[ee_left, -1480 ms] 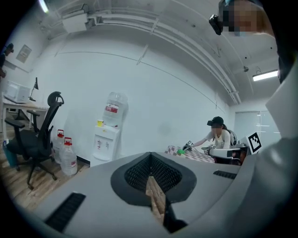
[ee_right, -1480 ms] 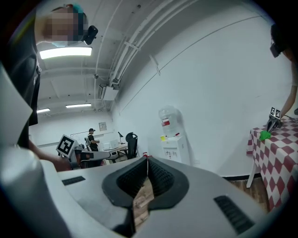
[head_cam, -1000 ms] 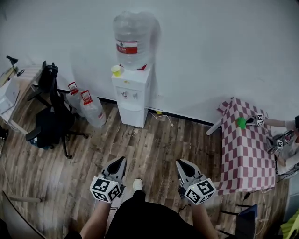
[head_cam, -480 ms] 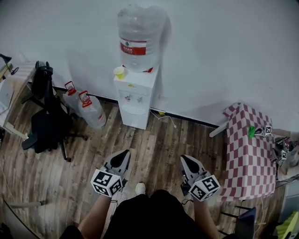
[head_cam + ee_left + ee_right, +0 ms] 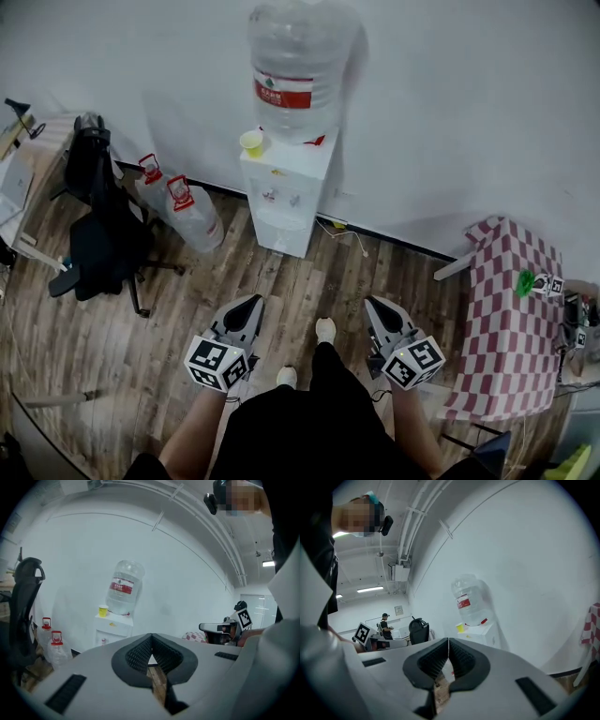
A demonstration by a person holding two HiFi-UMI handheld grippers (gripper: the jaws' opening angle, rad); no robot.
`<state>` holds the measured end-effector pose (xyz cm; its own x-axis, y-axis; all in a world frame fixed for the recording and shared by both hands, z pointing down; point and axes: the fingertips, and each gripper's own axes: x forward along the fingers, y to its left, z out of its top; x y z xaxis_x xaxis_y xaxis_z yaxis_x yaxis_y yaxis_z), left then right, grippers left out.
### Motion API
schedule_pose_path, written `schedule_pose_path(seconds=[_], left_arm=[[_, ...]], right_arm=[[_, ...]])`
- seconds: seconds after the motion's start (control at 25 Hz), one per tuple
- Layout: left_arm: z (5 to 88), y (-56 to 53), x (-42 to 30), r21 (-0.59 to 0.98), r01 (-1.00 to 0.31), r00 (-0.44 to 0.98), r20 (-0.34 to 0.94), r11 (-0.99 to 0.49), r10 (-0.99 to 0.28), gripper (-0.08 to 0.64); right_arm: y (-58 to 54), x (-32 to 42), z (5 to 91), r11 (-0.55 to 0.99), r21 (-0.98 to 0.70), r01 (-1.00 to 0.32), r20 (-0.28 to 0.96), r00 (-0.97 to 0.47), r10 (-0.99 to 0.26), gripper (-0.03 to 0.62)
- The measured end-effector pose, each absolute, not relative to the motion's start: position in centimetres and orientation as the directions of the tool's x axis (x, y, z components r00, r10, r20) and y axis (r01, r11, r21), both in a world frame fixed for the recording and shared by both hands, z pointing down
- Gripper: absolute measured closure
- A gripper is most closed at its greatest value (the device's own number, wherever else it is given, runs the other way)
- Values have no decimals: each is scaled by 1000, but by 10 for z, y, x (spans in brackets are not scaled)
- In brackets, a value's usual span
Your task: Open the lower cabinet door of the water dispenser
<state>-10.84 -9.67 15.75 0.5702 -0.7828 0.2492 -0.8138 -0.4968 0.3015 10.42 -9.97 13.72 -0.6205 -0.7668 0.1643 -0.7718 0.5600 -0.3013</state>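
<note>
The white water dispenser (image 5: 284,178) stands against the wall in the upper middle of the head view, with a large clear plastic bottle (image 5: 298,70) upended on top and a small yellow cup (image 5: 251,142) beside the bottle's neck. Its lower cabinet door (image 5: 292,236) is the flat white panel under the taps, down by the wooden plank floor (image 5: 309,291), and it looks closed.

The left hand-held gripper (image 5: 250,303) and the right hand-held gripper (image 5: 377,306) sit low in the frame, well apart from the dispenser. Each has its jaws pressed together with nothing between them.

The door is probably a light, stiff, smooth panel on side hinges, held by a weak catch. No handle or recess can be made out from here. A free vertical edge or a finger notch seems the likeliest place to pinch, and the jaws must spread first. A gentle pull would avoid rocking the top-loaded cabinet.
</note>
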Motion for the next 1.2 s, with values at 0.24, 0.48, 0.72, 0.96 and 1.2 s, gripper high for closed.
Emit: schedule_pose_path(seconds=[0.24,0.48,0.72,0.96,1.2], left_arm=[[170,-136,-103,308,-845,518,267,-438,-812,548],[188,-189,-81,313,-862,490,303,-400,-818,546],[229,-237,-64,328,-872,470,358,-363,-806,546],[296,-287,-54,321,-883,453,389,-342,-802,548],[395,-324,-47,314,-892,429,366,-324,-826,546]], right_arm=[[-164,99,143,631,-285,-722,166,-685,-709,569],[-233,104,169,672,-268,-691,215,-722,-657,569],[-293,105,235,696,-278,-662,297,-748,-593,569],[-344,101,335,716,-277,-641,381,-757,-530,571],[-387,94,436,742,-278,-611,344,-784,-517,569]])
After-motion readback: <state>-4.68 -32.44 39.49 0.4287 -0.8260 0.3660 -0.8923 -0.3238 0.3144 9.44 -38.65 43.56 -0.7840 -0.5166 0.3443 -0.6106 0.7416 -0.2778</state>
